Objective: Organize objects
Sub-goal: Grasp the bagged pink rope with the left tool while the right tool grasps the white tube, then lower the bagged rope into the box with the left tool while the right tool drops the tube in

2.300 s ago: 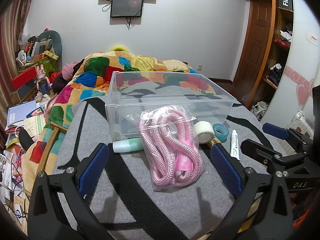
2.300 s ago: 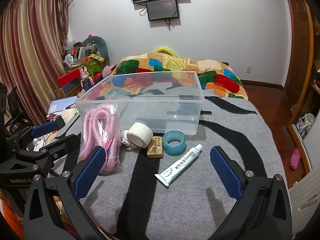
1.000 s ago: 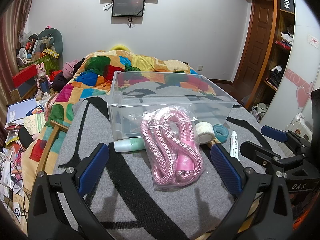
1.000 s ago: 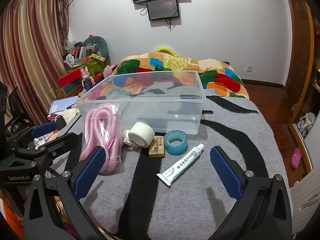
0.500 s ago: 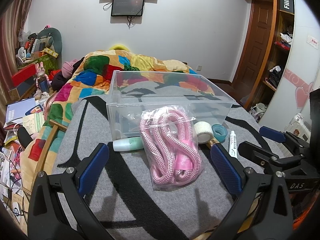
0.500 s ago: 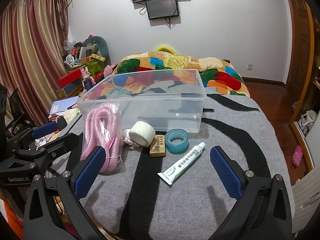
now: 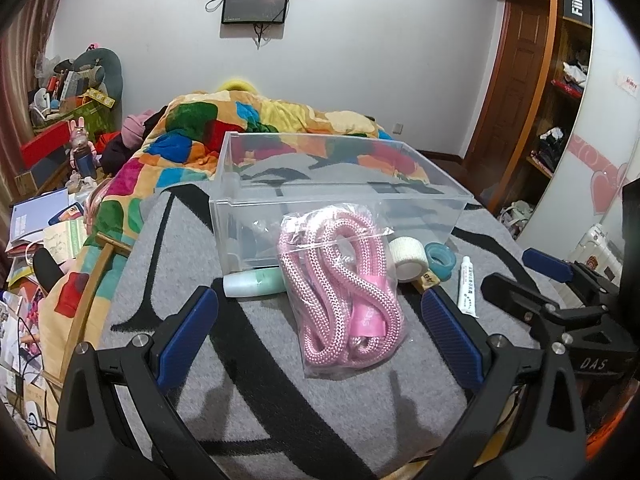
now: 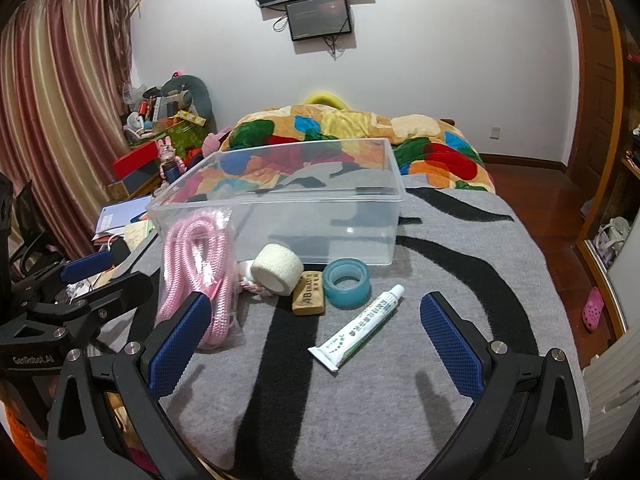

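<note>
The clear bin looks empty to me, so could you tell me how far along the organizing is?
Nothing looks done: the clear bin holds nothing. Nothing is in hand either; the left gripper and right gripper are both open. Left to store: the bagged pink rope, green bottle, white bandage roll, eraser, teal tape and tube, all lying in front of the bin.

Eraser (image 8: pixel 308 298) reads "AB", prob. "ERASER"; right tongs (image 7: pixel 596 364) "DAS"; shelf box (image 7: pixel 576 1) "Fiiio".
</note>
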{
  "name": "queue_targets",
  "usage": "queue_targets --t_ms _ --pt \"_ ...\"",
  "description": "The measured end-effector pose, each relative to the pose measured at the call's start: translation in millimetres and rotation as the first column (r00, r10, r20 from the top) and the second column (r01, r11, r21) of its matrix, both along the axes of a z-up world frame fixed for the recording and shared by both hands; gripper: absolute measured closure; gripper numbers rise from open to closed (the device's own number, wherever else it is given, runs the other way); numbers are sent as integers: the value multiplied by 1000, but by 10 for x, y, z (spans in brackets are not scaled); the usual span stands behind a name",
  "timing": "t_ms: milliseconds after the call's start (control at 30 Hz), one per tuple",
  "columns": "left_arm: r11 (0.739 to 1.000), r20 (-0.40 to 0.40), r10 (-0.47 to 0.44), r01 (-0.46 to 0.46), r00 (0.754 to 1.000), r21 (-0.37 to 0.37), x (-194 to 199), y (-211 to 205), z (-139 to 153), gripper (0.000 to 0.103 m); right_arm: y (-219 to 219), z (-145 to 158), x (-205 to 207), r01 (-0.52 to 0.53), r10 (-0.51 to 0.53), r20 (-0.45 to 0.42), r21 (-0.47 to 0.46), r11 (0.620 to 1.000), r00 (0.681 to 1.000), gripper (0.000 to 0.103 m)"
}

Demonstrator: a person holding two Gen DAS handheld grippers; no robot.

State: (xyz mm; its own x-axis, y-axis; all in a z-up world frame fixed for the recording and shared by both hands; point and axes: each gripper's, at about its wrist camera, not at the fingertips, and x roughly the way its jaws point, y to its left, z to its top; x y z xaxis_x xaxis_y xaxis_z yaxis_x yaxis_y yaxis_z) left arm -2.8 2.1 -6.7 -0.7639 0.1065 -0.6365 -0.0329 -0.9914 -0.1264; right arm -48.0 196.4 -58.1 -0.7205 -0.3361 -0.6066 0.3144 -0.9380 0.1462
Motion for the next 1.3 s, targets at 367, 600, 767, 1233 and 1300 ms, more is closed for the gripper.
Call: queue_targets --t_ms 367,600,767,1233,1300 --pt "1000 129 0 3 992 -27 -423 200 -254 0 282 -211 -302 118 -115 95 -22 993 989 16" --pt "1000 196 22 -22 980 -3 -519 254 -589 0 229 -436 -396 83 -83 170 6 997 982 52" --pt "999 150 36 -36 988 2 -416 209 -593 12 230 -453 -364 76 -79 148 28 997 986 77" --pt "999 89 32 -32 995 3 -21 106 -458 47 326 -340 -252 75 -71 121 -26 997 990 90" --pt "1000 67 30 -30 997 -2 62 78 -406 48 331 -266 -211 71 -67 99 -36 997 993 90"
